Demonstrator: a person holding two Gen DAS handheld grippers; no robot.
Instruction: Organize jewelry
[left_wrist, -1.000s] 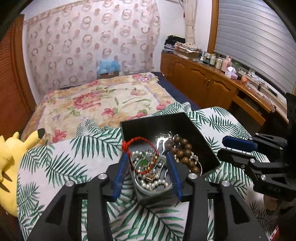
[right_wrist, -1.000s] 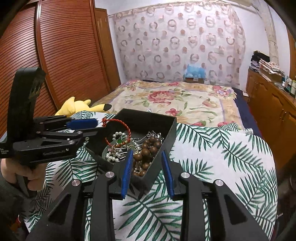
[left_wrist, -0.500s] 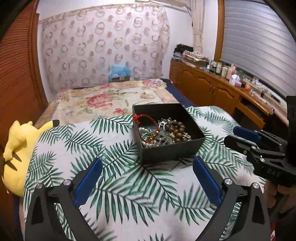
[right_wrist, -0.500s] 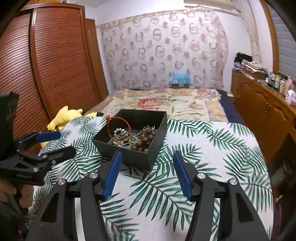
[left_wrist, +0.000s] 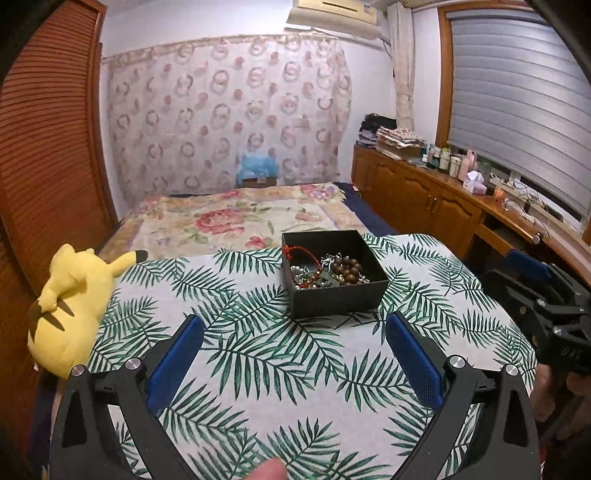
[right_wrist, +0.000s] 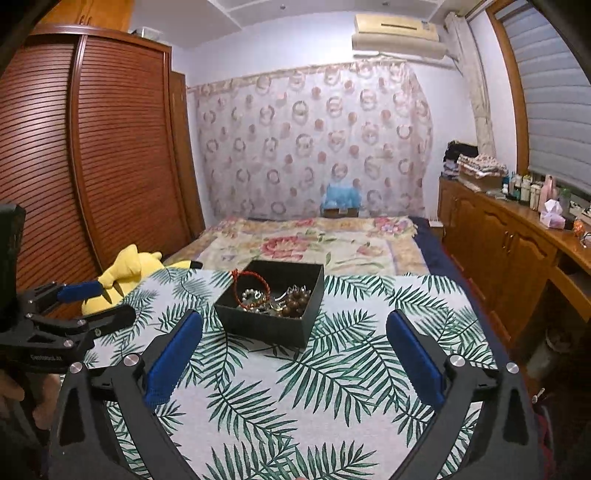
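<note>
A black open box (left_wrist: 338, 301) stands on the palm-leaf tablecloth (left_wrist: 258, 354). It holds a red cord bracelet (left_wrist: 300, 256), brown wooden beads (left_wrist: 347, 272), pearls and silver pieces. It also shows in the right wrist view (right_wrist: 266, 326), with the red bracelet (right_wrist: 255, 277) at its left wall. My left gripper (left_wrist: 293, 325) is open and empty, well short of the box. My right gripper (right_wrist: 293, 321) is open and empty, also back from the box.
A yellow plush toy (left_wrist: 70, 299) lies at the table's left edge. A bed with a floral cover (left_wrist: 236, 218) lies beyond the table. A wooden cabinet (left_wrist: 443, 199) with bottles runs along the right wall. A slatted wardrobe (right_wrist: 92, 147) stands at the left.
Both grippers let go of the box, opened wide and drew back from it. The box now stands free on the cloth.
</note>
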